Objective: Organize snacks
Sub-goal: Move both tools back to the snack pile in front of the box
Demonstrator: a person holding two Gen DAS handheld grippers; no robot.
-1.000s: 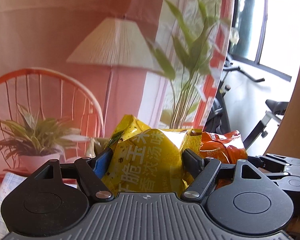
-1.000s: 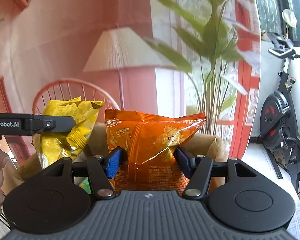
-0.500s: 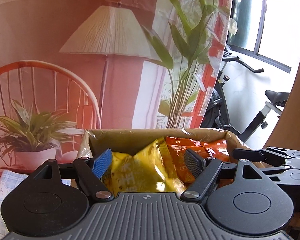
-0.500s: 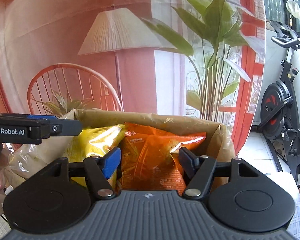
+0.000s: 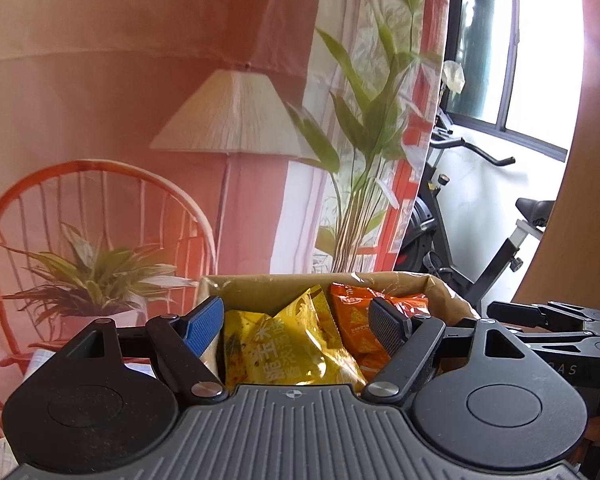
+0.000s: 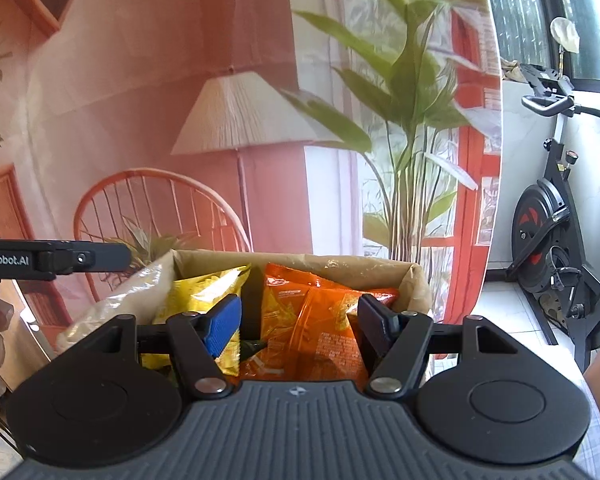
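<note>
Backdrop behind: lamp (image 5: 236,112), exercise bike (image 6: 548,240) at 3 o'clock. I list yellow bag (image 5: 288,344) and orange bag (image 6: 320,320) in paper-lined box (image 6: 292,258); left gripper (image 5: 296,320) and right gripper (image 6: 298,316) both apart, empty, bags beyond at 12 o'clock

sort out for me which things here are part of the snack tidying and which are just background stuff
Part of the job:
- yellow snack bag, in the box
- orange snack bag, beside it in the box
- cardboard box
- left gripper, right gripper, both open

Just around:
- exercise bike
- wall backdrop printed with a lamp, chair and plants
</note>
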